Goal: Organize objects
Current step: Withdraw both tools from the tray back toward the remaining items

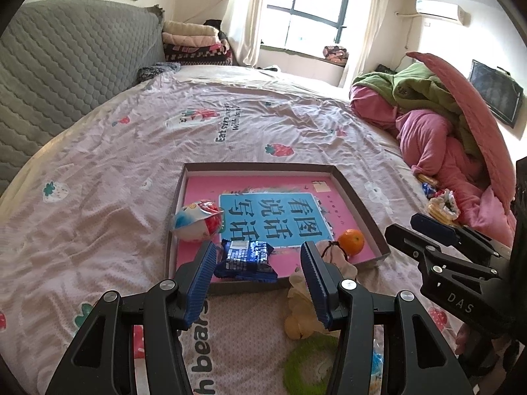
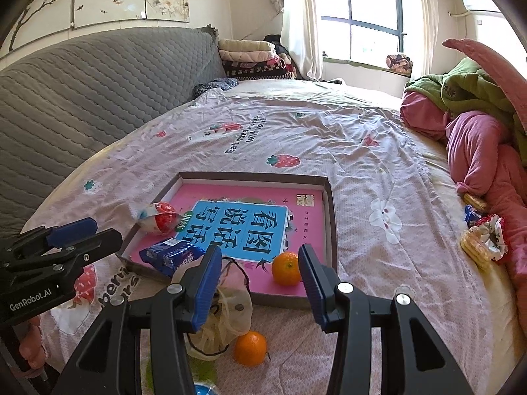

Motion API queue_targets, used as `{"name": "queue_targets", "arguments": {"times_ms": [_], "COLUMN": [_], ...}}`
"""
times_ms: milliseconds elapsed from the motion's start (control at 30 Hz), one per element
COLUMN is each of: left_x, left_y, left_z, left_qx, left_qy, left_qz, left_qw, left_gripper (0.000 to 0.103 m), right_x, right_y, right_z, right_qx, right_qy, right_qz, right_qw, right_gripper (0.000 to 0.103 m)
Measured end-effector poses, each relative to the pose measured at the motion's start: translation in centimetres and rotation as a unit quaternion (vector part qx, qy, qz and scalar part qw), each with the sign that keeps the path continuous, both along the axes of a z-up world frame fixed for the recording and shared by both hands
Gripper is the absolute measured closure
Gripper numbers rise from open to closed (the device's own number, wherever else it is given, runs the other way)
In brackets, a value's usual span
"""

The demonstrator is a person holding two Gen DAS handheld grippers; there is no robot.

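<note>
Home bedroom: bed (image 1: 138, 151), quilted headboard (image 1: 66, 65), folded blankets (image 1: 194, 41), curtained window (image 1: 313, 3).

Daylight entered through the window (image 1: 316, 3), which was overexposed. Bedding near the window showed glare. Fisheye distortion curved the edges; dark vignetting filled the corners. Focus was sharp.
</note>
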State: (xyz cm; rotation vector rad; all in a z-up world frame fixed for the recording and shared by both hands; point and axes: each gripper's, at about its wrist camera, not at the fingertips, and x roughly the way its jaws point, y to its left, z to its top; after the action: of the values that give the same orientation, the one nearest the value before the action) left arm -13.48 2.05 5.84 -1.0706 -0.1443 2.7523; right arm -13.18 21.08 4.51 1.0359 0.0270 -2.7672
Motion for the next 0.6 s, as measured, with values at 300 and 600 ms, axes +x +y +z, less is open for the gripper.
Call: {"name": "queue_targets", "arguments": {"times_ms": [300, 600], "left_x": [1.7, 3.3], "left_y": [-0.1, 0.0], "left_z": [0.9, 1.9], "left_qx": [-0.001, -0.005], "left_qy": [0.008, 0.017], "left_qz": [-0.001, -0.005], "left_qw": [1.0, 0.9998], "left_gripper": [0.048, 0.048], "right_x": [1.4, 2.9], "right_y": [-0.3, -0.5], "right_z": [1.1, 1.9], "right_qx": [0.002, 0.003], "right_qy": [0.011, 0.017], "right_qz": [0.003, 0.007], "right_qw": [1.0, 1.0], "right_gripper": [0.055, 0.055]}}
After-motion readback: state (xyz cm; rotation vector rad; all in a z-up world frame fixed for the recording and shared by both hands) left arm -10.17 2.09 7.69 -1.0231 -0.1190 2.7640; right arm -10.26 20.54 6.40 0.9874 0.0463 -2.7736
